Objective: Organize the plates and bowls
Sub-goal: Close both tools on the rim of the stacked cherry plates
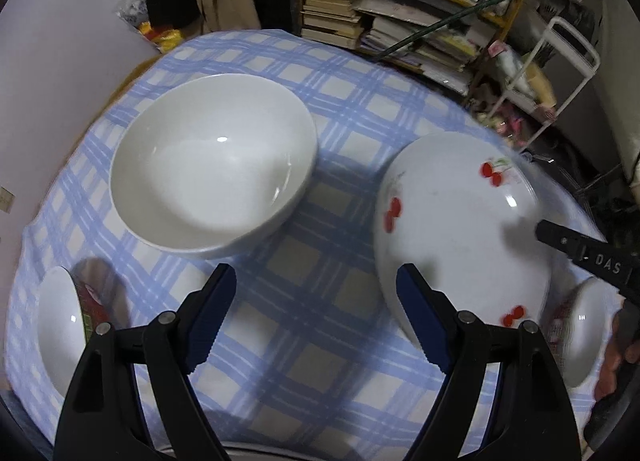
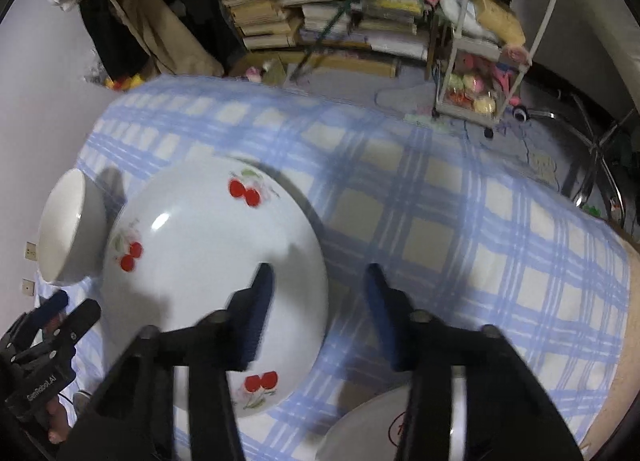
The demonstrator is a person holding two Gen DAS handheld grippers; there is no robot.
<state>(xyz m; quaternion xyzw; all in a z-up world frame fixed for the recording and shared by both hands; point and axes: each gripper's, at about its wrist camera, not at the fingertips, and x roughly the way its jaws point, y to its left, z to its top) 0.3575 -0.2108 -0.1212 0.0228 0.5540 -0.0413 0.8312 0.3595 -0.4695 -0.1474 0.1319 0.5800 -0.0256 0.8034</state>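
Dishes spread across the table

We see the deep bowl (image 1: 212, 165) on the tablecloth (image 1: 312, 221) left of the cherry plate (image 1: 456, 229), with small bowls (image 1: 60, 325) near both edges.

Cherry-print plate (image 2: 208, 261), plain white bowl (image 1: 212, 165)

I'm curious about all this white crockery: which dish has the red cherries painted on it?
The wide shallow dish under the right gripper. The big deep bowl beside it is plain white inside, and the small bowl has a red patterned outside instead.
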